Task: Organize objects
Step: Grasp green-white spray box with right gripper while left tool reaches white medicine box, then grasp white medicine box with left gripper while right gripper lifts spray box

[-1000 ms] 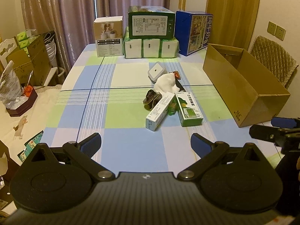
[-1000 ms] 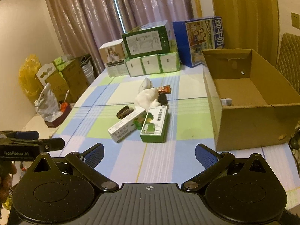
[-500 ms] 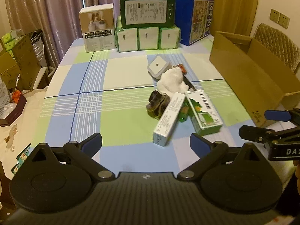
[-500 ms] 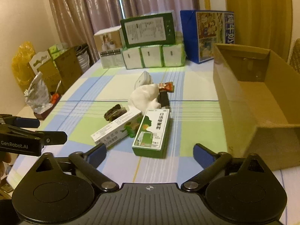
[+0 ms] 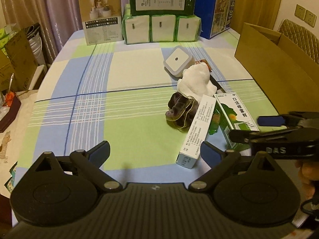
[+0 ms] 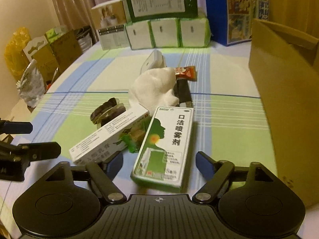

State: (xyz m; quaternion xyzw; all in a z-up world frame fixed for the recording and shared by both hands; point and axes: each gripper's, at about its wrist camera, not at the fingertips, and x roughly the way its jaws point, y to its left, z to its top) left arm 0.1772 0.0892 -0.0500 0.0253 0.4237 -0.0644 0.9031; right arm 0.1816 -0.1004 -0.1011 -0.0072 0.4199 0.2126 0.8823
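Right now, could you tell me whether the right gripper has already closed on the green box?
No, the right gripper is open, its fingers spread on either side of the green box without touching it.

A table (image 5: 127, 75) covered by a checked cloth in blue, green and cream fills the middle of both views. Along its far edge, at the top of the frame, stand a white carton (image 5: 100, 17), three green-and-white packs (image 5: 161, 27) and a blue box (image 5: 214, 10). At centre right lies a cluster: a white square device (image 5: 178, 61), a white cloth (image 5: 196, 82), a dark scrunchie (image 5: 180, 109), a long white box (image 5: 197, 131) and a green spray box (image 6: 166, 143). A brown cardboard box (image 5: 279, 73) sits at the right edge.
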